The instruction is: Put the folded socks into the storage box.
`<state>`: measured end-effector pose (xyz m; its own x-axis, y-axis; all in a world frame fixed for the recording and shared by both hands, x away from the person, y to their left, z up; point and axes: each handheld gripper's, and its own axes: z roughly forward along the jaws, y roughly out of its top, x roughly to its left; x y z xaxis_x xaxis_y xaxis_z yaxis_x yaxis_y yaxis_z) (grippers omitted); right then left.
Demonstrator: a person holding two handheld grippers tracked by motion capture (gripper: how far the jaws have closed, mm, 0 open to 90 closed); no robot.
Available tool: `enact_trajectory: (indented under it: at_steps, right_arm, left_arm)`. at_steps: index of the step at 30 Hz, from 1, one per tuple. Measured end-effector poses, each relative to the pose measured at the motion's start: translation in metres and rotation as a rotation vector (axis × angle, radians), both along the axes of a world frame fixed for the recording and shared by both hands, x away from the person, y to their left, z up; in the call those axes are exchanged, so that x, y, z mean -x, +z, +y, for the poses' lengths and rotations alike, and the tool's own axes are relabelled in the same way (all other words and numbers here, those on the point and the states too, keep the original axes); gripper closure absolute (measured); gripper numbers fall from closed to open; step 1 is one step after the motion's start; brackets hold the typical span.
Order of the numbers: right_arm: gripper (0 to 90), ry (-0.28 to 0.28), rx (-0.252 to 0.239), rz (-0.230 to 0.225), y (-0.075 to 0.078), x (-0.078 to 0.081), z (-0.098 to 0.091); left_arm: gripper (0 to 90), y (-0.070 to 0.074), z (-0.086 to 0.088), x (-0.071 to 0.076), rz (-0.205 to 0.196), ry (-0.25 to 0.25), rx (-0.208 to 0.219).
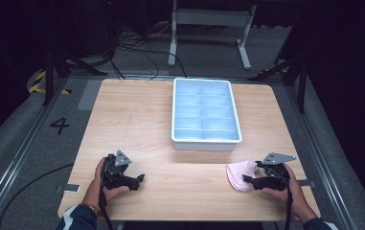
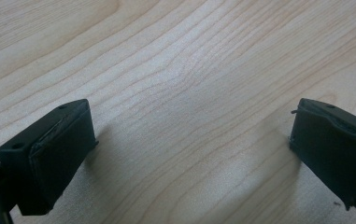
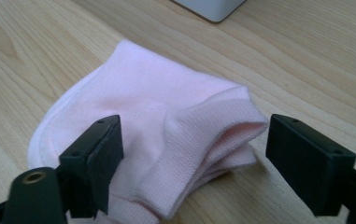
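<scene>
A folded pink sock (image 1: 241, 174) lies on the wooden table near its front right. In the right gripper view the pink sock (image 3: 166, 126) lies flat on the wood between the spread jaws, and neither pad presses on it. My right gripper (image 1: 248, 178) is open, its tips at the sock's right edge. My left gripper (image 1: 140, 180) rests at the front left, held by a hand. In the left gripper view my left gripper (image 2: 189, 144) is open over bare wood with nothing between its jaws.
A light blue tray (image 1: 206, 140) with several empty compartments stands at the table's middle back. Its white corner (image 3: 210, 8) shows beyond the sock. The table's front edge lies just below both hands. Metal rails flank the table on either side.
</scene>
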<state>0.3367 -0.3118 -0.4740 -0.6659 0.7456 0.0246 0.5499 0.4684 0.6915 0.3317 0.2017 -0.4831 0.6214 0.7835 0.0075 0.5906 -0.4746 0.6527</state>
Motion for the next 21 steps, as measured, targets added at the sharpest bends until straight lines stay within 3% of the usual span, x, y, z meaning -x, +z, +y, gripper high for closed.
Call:
enact_trajectory:
  at_steps: [4,8,11,12,14,21]
  right_arm:
    - [15.0,-0.002,-0.037,0.042,-0.005,-0.003,-0.002]
    - [19.1,0.025,-0.026,0.034,-0.004,-0.003,-0.001]
    - [30.6,0.066,-0.024,0.038,-0.002,-0.002,0.001]
    - [30.6,0.066,-0.024,0.038,-0.002,-0.002,0.001]
    - [44.5,0.108,-0.027,0.045,0.0,-0.002,0.004]
    - [68.3,0.168,-0.039,0.061,0.002,-0.002,0.012]
  left_arm:
    - [0.4,0.0,0.0,0.0,-0.002,-0.001,0.001]
    - [0.4,0.0,0.0,0.0,-0.006,0.001,-0.001]
    - [0.4,0.0,0.0,0.0,-0.006,0.0,-0.002]
    - [0.4,0.0,0.0,0.0,-0.006,0.0,-0.002]
    - [0.4,0.0,0.0,0.001,-0.003,0.002,0.0]
    - [0.4,-0.001,0.001,0.001,-0.003,0.005,0.006]
